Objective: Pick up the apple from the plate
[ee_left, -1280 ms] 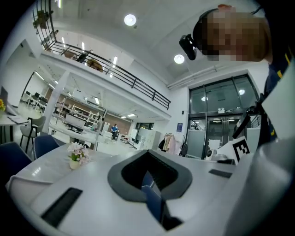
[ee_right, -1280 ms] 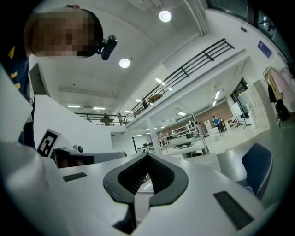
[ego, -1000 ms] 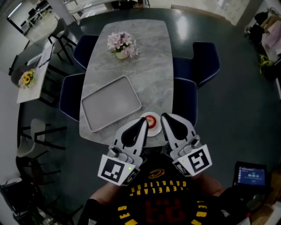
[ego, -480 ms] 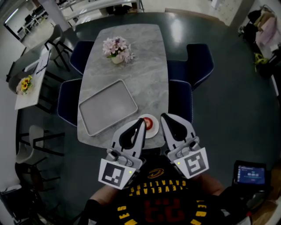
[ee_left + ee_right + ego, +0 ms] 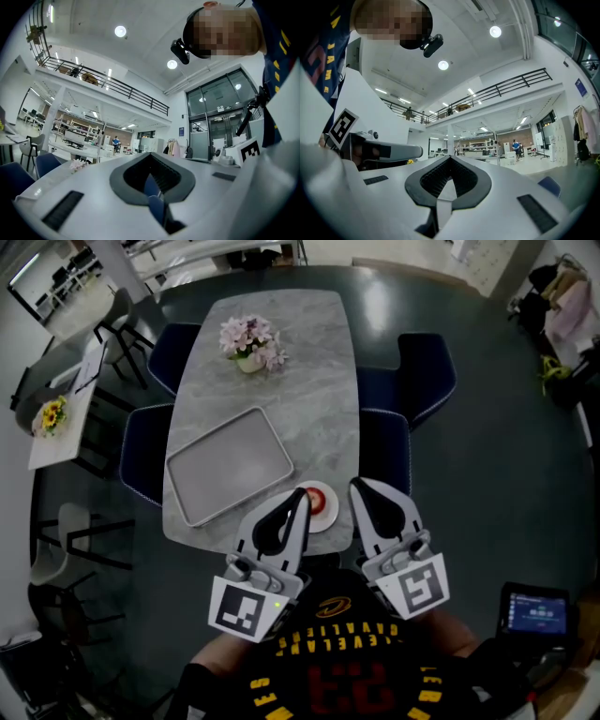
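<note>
A red apple [image 5: 319,500] sits on a small white plate [image 5: 327,517] at the near edge of the marble table [image 5: 309,381]. In the head view both grippers are held level just in front of that edge. The left gripper [image 5: 300,495] is shut and empty, its tip just left of the apple and overlapping the plate's edge in the picture. The right gripper [image 5: 359,485] is shut and empty too, its tip just right of the plate. The left gripper view shows its closed jaws [image 5: 151,154] against the hall. In the right gripper view only the closed jaws [image 5: 450,158] show, no apple.
A large grey tray [image 5: 230,465] lies empty left of the plate. A pot of pink flowers [image 5: 248,341] stands at the far end. Dark blue chairs [image 5: 427,367] [image 5: 141,456] flank the table. A device with a lit screen [image 5: 536,610] is at my lower right.
The head view has shifted slightly, so the table sits a little further left. The right gripper has rolled a little and edged right. Both grippers stay shut near the plate.
</note>
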Demonstrator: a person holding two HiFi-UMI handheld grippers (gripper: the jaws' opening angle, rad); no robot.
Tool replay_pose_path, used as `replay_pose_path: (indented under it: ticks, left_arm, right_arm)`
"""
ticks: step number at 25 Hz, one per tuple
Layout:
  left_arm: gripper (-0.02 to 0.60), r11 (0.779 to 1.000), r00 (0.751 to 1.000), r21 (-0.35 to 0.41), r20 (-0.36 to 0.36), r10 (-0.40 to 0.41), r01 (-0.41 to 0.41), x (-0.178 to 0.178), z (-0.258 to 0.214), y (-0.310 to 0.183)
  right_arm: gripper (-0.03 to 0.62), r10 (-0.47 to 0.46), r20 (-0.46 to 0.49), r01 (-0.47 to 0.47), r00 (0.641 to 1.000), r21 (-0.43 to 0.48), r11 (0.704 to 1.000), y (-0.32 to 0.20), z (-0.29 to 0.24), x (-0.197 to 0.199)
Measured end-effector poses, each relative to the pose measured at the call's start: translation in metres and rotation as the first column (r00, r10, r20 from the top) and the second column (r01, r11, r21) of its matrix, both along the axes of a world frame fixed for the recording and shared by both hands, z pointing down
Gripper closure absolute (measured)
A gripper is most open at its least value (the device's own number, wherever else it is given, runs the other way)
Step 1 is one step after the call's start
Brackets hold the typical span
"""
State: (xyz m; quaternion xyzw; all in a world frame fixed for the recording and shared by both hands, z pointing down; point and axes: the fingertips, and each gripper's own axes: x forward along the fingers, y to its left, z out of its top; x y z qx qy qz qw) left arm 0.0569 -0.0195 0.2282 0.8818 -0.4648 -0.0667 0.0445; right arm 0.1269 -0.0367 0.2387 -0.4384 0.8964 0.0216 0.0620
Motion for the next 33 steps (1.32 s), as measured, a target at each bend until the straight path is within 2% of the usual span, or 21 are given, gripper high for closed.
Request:
replay_pose_path:
  ticks: [33]
  left_arm:
    - [0.581, 1.0, 1.0, -0.01, 0.011, -0.013, 0.013, -0.009, 0.012, -0.01]
  right_arm:
    - [0.588, -0.01, -0.003, 0.01, 1.0, -0.017, 1.0, -0.008, 0.012, -0.004]
